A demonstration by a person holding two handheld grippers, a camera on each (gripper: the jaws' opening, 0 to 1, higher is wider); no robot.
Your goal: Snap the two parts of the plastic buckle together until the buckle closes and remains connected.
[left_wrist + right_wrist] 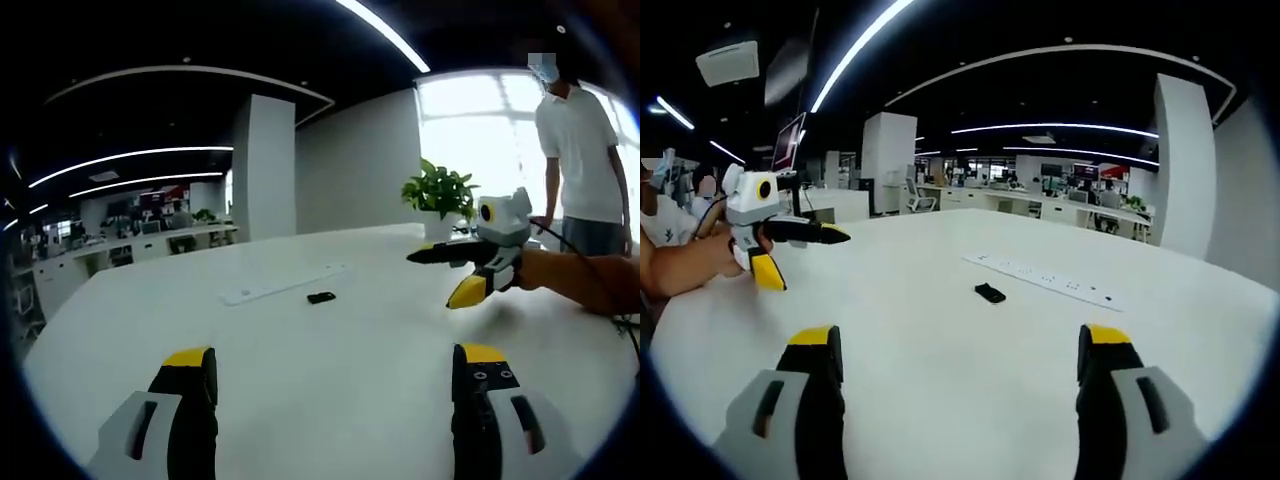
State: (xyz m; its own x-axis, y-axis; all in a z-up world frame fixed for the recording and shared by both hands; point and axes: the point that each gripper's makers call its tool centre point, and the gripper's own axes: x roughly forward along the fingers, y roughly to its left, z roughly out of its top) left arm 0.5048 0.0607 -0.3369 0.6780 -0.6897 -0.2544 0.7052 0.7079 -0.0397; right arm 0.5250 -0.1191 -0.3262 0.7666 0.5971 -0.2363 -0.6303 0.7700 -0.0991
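While both grippers hang above the white table point(330, 390) with jaws wide apart and nothing between them, the buckle point(321, 297) lies well ahead, a small dark piece beside the power strip point(283, 285). Whether it is one part or two I cannot tell. From left to right in the left gripper view: left gripper point(335, 375), buckle, right gripper point(440, 275). I judge each gripper should approach low and square, pinching a part by its body, leaving mating ends free.
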